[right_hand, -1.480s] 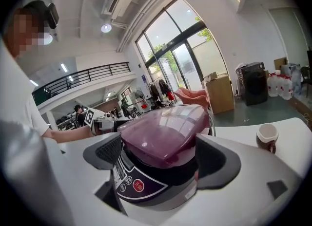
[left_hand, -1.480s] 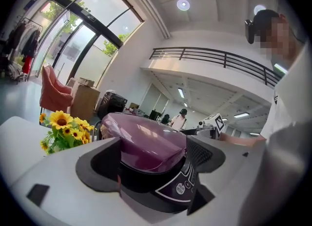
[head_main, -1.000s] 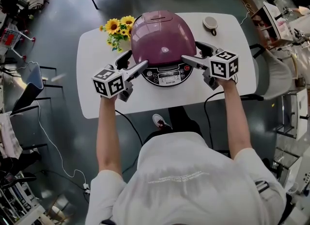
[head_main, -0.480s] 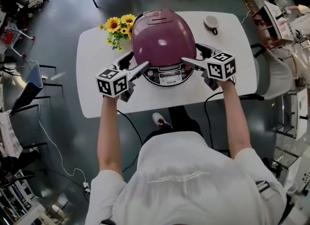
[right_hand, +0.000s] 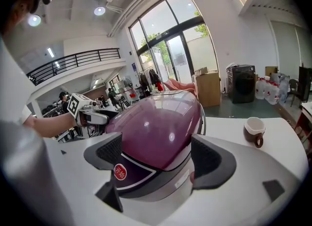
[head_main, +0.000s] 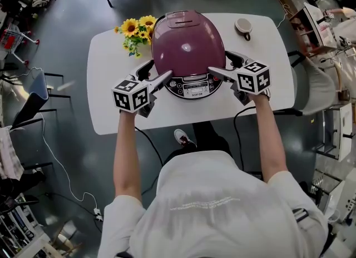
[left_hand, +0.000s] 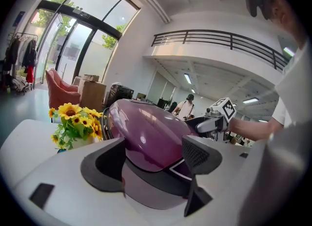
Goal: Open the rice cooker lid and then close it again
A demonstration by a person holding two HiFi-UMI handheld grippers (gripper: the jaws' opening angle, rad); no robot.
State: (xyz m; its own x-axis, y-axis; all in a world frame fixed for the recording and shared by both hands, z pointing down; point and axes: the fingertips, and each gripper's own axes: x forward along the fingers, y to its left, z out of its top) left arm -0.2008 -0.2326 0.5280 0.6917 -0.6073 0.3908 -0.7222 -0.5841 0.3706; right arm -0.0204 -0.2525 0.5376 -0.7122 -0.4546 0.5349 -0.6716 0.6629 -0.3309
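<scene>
While you keep your two grippers at the one rice cooker (head_main: 186, 43), which stands mid-tabletop (head_main: 111, 101) toward the far edge with its lid (head_main: 186, 34) down, both pairs of fingers are apart. The left gripper (head_main: 157, 70) has just been closing a little, with the cooker's side between its fingers but not pressed. The right gripper (head_main: 221, 62) straddles the other side. One bunch of sunflowers (head_main: 133, 31) stands near the far left corner and one cup (head_main: 241, 26) near the far right.

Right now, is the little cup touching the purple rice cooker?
Apart. The head view shows bare white table between the cup and the rice cooker.
</scene>
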